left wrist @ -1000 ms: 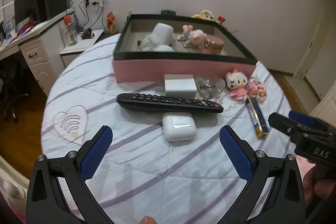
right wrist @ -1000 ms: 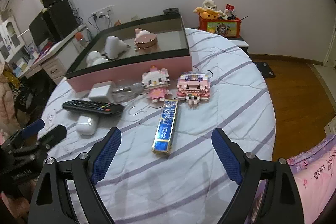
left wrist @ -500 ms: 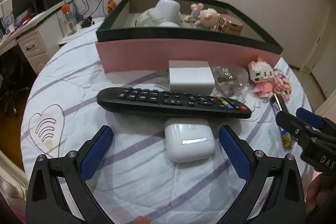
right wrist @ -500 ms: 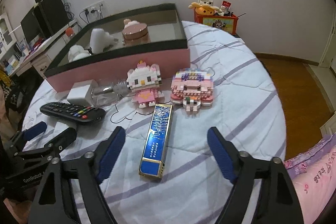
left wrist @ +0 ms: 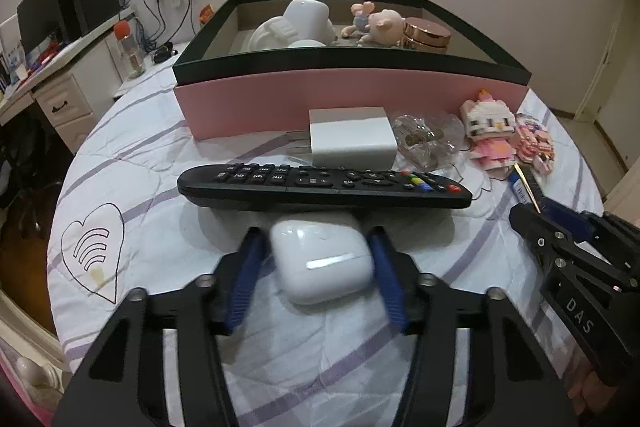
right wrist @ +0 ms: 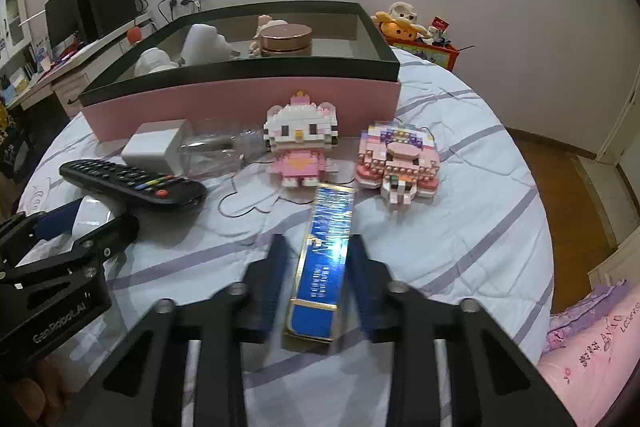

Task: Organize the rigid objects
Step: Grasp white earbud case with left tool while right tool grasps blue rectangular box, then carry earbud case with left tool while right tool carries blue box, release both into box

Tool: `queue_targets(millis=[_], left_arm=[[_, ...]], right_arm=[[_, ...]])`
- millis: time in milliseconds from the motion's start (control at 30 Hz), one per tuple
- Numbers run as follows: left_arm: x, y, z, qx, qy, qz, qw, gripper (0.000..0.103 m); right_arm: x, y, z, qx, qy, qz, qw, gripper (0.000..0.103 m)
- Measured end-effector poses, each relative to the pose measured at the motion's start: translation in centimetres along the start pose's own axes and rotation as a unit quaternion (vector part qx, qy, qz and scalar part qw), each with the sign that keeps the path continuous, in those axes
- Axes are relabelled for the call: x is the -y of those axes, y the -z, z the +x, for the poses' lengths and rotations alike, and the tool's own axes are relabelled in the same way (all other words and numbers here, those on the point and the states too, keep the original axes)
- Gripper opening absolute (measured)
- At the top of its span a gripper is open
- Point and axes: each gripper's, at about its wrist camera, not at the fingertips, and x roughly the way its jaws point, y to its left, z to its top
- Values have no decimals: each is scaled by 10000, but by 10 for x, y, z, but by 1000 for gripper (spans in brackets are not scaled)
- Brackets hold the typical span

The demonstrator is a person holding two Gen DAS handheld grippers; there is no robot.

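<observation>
My left gripper (left wrist: 316,259) has its blue pads against both sides of a white earbuds case (left wrist: 322,265) lying on the bed, just in front of a black remote (left wrist: 324,185). My right gripper (right wrist: 318,261) straddles a long blue and gold box (right wrist: 326,247); its fingers are blurred with a small gap on each side. Behind stand a white charger block (left wrist: 350,137), a crumpled clear bag (left wrist: 424,139), a Hello Kitty brick figure (right wrist: 300,143) and a pink brick figure (right wrist: 398,161). The pink box with a black rim (left wrist: 340,99) holds several items.
The objects lie on a white quilt with purple stripes (left wrist: 160,155). A desk with monitor and speakers (left wrist: 68,23) stands at the left. A red toy box (right wrist: 424,43) sits behind the bed. Wood floor (right wrist: 560,179) lies to the right.
Both grippers moved forward and down and closed in. The left one now grips the earbuds case; the right one has narrowed around the blue box.
</observation>
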Motion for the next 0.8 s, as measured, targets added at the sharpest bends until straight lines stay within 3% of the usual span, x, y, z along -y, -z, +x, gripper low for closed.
queue_targets(millis=[200, 533, 800], left_arm=[[-11, 4, -7, -35, 289, -196, 9994, 48], [-23, 7, -36, 114, 355, -346, 9987, 48], [-37, -26, -71, 525, 361, -360, 9973, 48]], right_arm=[[6, 3, -6, -26, -230, 176, 9996, 21], [16, 3, -23, -17, -485, 348, 9982, 21], [19, -31, -51, 283, -761, 348, 9961, 21]])
